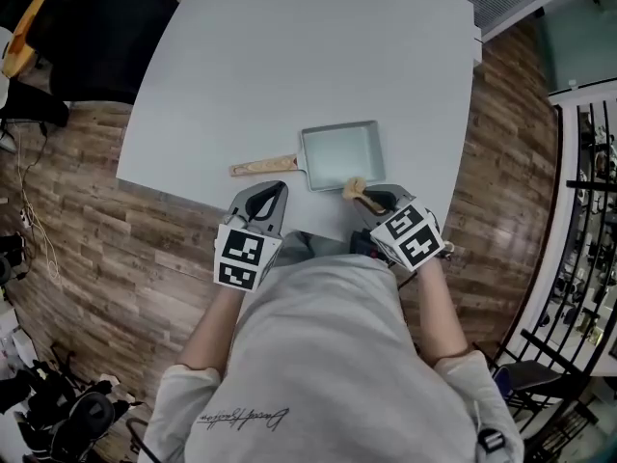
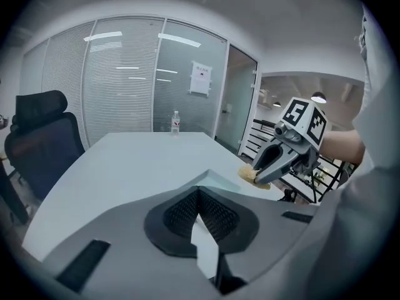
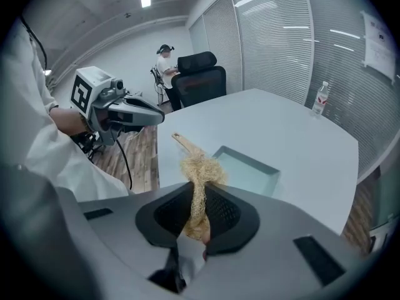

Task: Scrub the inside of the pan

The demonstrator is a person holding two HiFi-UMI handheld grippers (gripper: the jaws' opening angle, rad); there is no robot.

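White table (image 1: 289, 56), pan (image 1: 339, 154) near its front edge. Right gripper (image 3: 200, 195) jaws pinch a scrubber (image 3: 200, 170) (straw-coloured, fibrous) by the pan's near right corner. Left gripper (image 2: 199, 199) jaws pressed together, empty, near the handle (image 1: 262, 167).

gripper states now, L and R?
Left gripper: closed, empty.
Right gripper: closed on the scrubber.
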